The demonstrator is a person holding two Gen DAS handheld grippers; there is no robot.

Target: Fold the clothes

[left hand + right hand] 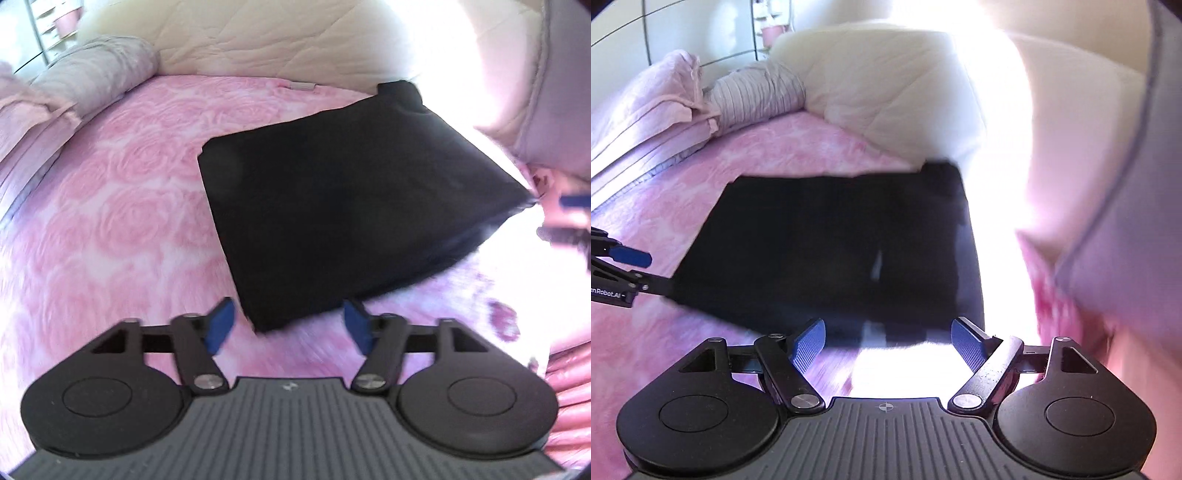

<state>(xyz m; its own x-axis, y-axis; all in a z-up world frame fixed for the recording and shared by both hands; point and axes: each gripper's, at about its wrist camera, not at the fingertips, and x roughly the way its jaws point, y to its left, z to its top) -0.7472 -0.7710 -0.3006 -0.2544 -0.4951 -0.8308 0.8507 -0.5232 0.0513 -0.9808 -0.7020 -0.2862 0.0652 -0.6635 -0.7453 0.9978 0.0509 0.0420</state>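
Note:
A black garment (343, 199) lies folded into a flat rectangle on the pink rose-patterned bedspread (110, 206). My left gripper (288, 321) is open just short of the garment's near corner, nothing between its blue pads. In the right wrist view the same garment (827, 251) spreads ahead of my right gripper (888, 338), which is open at the garment's near edge and holds nothing. The left gripper (624, 266) shows at the left edge of that view, beside the garment's left side. The right gripper (569, 218) appears blurred at the right edge of the left wrist view.
A cream quilt (894, 96) is piled at the back of the bed. Folded pink bedding (646, 110) and a striped grey pillow (757, 96) lie at the far left. A pale garment or sleeve (1126, 221) fills the right side. Strong glare washes out the bedspread to the right.

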